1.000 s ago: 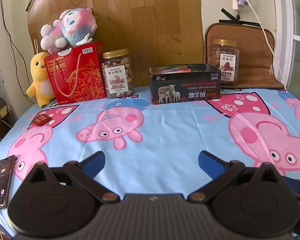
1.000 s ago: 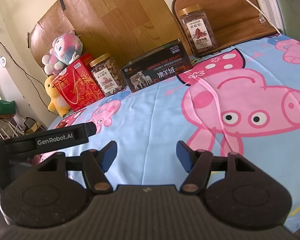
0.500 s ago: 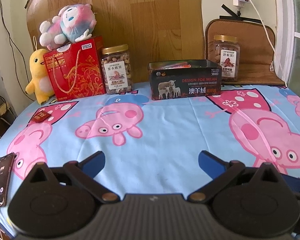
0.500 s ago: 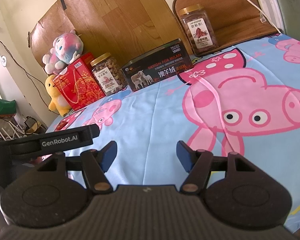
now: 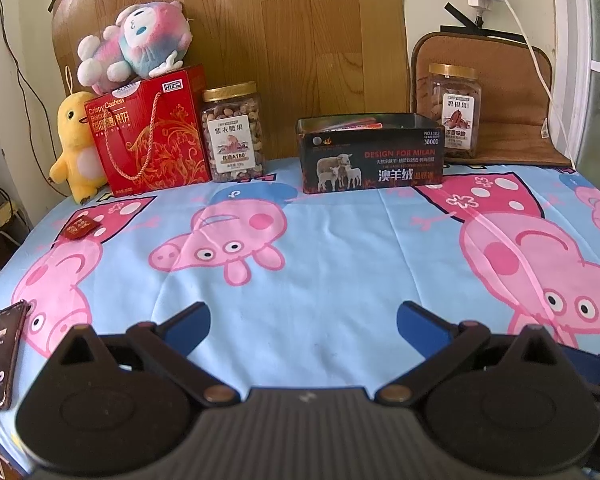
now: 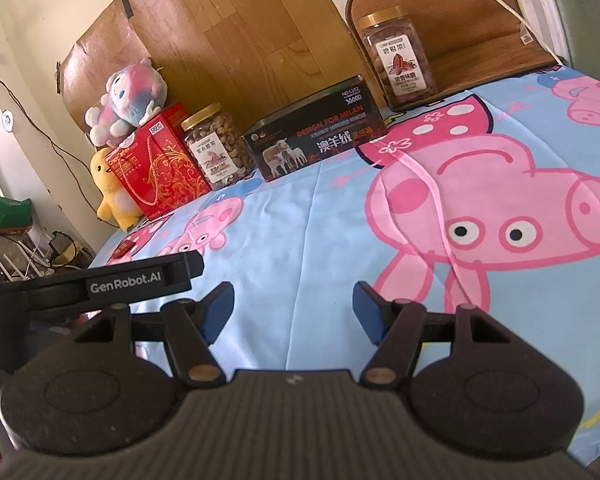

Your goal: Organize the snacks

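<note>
A small red snack packet point(image 5: 79, 227) point(image 6: 125, 249) lies on the cloth at the left. Along the back stand a red gift box point(image 5: 148, 136) point(image 6: 156, 168), a jar of mixed nuts point(image 5: 233, 133) point(image 6: 217, 145), an open black box point(image 5: 371, 152) point(image 6: 320, 132) holding packets, and a pecan jar point(image 5: 455, 110) point(image 6: 399, 58). My left gripper point(image 5: 302, 322) is open above the near cloth, nothing between its fingers. My right gripper point(image 6: 293, 306) is open too and empty. The left tool's black body point(image 6: 112, 282) shows at the right view's left.
A phone point(image 5: 2, 356) with a lit screen lies at the near-left table edge, its cable attached. A yellow duck plush point(image 5: 76, 148) and a pink plush point(image 5: 136, 42) sit at the back left. A brown cushion point(image 5: 500, 96) and white power cable point(image 5: 536, 60) are back right.
The left wrist view has tilted slightly so the back row sits lower in frame. The right gripper has barely shifted. Both grippers stay open and empty.
</note>
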